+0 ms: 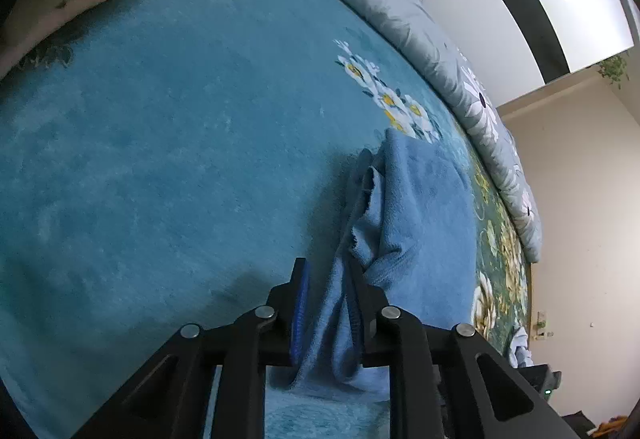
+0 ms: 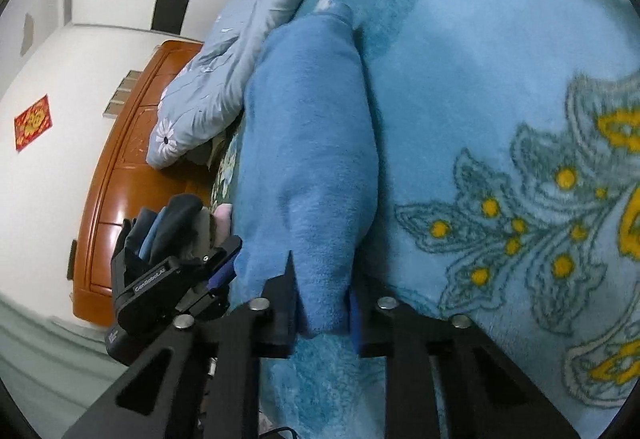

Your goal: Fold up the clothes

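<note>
Teal floral blanket bears a bunched blue cloth, each hand-held gripper clamping it.

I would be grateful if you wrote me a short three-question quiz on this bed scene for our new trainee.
1. True or false: the right gripper has its jaws closed on the blue cloth.
2. Multiple choice: what lies along the far edge of the patterned blanket? A) a grey quilt with daisy print B) a stack of books C) a laundry basket
3. Short answer: what runs between the jaws of the left gripper?

Key:
1. True; the cloth is pinched between its jaws.
2. A; the grey quilt lies bunched along that edge.
3. A bunched part of the same blue cloth.
</note>
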Available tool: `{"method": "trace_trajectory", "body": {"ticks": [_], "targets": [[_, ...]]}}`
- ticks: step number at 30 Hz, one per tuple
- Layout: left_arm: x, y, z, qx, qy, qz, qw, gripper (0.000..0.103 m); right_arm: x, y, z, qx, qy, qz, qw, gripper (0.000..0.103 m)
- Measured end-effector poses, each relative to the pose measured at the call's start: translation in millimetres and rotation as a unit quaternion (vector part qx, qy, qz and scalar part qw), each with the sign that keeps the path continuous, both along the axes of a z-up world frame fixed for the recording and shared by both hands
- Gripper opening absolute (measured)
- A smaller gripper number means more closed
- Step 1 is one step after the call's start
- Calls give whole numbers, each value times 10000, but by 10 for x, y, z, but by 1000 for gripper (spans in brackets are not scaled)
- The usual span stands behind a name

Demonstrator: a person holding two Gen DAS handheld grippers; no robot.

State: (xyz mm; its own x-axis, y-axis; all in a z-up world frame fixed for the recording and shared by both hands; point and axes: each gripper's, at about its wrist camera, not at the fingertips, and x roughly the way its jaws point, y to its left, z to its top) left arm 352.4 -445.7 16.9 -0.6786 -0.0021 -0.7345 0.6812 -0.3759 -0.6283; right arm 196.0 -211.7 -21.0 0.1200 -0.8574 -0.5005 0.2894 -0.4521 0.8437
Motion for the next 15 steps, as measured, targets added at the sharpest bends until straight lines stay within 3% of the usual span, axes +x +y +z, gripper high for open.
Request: {"method": "trace_trajectory", "body": {"ticks": [7, 13, 15], "targets": [[-76, 75, 26, -48, 72, -273, 9996, 28, -411, 422, 351, -256, 364, -317, 9985, 16], [-304, 194, 57, -90, 297, -552, 9980, 47, -875, 957, 256, 128, 230, -975, 9949, 16], [-457, 207, 81, -142, 414, -544, 9976, 62, -942, 1026, 210, 156, 158, -1102, 9937, 16]]}}
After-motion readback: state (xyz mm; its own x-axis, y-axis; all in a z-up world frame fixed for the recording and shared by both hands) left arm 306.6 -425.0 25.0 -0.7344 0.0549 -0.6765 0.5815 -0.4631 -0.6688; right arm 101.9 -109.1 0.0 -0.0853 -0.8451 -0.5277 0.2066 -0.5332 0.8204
